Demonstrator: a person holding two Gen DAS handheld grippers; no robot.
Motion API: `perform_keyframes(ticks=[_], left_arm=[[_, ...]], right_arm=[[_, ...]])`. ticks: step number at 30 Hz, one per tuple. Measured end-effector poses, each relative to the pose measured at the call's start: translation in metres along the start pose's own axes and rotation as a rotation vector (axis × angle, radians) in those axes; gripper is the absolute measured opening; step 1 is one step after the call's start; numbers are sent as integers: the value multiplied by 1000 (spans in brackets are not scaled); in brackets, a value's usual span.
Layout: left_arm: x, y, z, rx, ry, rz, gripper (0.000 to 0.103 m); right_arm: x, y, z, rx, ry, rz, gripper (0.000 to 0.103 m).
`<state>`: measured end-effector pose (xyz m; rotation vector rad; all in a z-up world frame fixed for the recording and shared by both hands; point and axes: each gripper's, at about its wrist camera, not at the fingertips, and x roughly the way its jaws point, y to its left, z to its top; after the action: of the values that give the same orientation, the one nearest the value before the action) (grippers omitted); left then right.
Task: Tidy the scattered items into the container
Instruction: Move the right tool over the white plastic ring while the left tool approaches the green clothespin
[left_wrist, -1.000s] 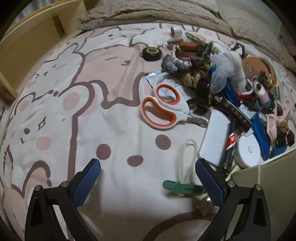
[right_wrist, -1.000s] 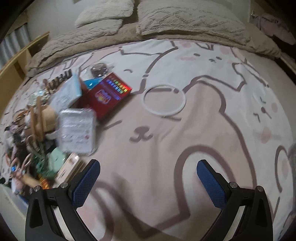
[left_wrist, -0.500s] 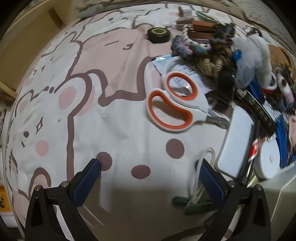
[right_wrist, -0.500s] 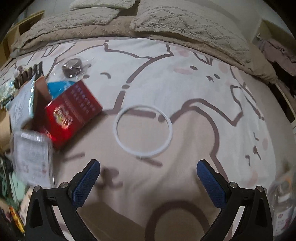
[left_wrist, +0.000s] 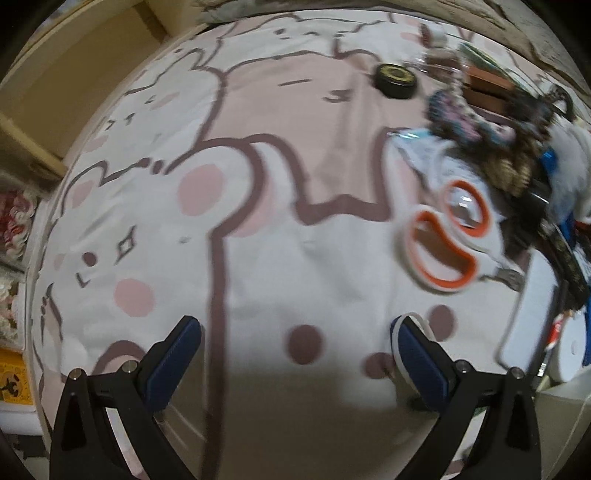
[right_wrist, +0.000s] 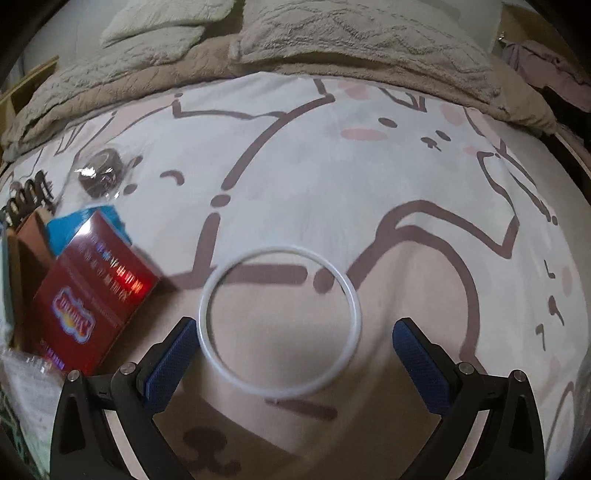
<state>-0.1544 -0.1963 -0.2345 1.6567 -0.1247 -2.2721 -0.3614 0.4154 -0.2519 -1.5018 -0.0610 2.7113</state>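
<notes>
A bedroom in a home is shown. A bed (right_wrist: 332, 177) is covered by a sheet printed with pink-cheeked cartoon animals, and textured beige pillows (right_wrist: 362, 33) and a plush blanket (right_wrist: 110, 88) are laid at its head. Household odds and ends are scattered over the sheet: orange-handled scissors (left_wrist: 439, 240), a red box (right_wrist: 92, 295), a white ring (right_wrist: 279, 321), a hair claw clip (right_wrist: 27, 194). Pale wooden furniture (left_wrist: 74, 74) is seen beside the bed, and clothing (right_wrist: 546, 70) is draped at the far edge.

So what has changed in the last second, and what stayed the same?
The right claw came closer to the white ring, which now lies partly between its open fingers. The left claw swung left, away from the scissors. Nothing was grasped; both claws stayed open.
</notes>
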Motion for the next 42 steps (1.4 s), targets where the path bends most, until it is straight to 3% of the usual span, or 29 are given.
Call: perform_keyframes(ticks=[11,17,20,32,36,40,42], left_arm=[[10,60,1,-128,-17,64,103],[14,76,-12,-214,-16,-118,103],[4,72,-20,-187,-44,-209,103],[-34,38,-64,-129,-126,-362,103],[-34,28,-72,-79,-128,-325,103],[-32,27,-78,-80,-102,-238,103],[-37,31,-81,-78,-109,-242,103]], right_arm=[[9,3,7,-19,-24,-3,103],[12,-5,5,11,-50,43,103],[11,-4,3,8,-62,40,103],[14,-6,3,20,-74,62,103],[14,-5,2,15,-79,56,103],[13,-5,0,14,-93,52,103],[12,-5,-1,15,-96,54,103]])
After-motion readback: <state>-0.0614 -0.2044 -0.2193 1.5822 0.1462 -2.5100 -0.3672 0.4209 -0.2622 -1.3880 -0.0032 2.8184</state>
